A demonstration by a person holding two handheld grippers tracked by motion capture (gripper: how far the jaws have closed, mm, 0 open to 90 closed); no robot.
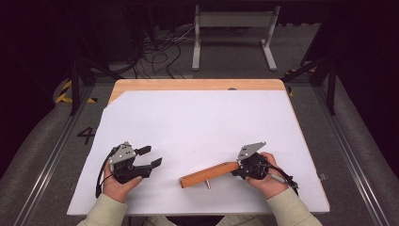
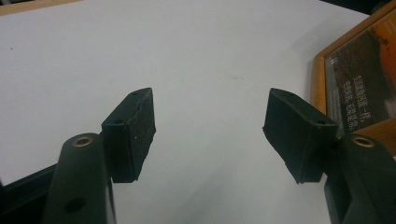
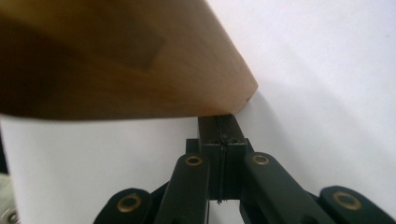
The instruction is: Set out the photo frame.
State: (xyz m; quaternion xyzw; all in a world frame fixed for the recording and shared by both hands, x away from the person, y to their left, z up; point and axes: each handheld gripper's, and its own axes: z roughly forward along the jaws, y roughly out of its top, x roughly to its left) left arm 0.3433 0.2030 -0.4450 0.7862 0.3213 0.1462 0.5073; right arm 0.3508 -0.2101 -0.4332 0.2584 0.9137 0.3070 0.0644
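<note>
A wooden block (image 1: 210, 174) lies on the white sheet (image 1: 197, 122) near the table's front edge, a small metal pin sticking out of its side; the right gripper (image 1: 236, 170) sits at the block's right end (in the right gripper view its jaws are pressed flat together, tips tucked under the wood (image 3: 116, 56), nothing between them); the left gripper (image 1: 151, 157), well apart to the left, holds its jaws spread over bare sheet (image 2: 201, 56), gripping nothing.
</note>
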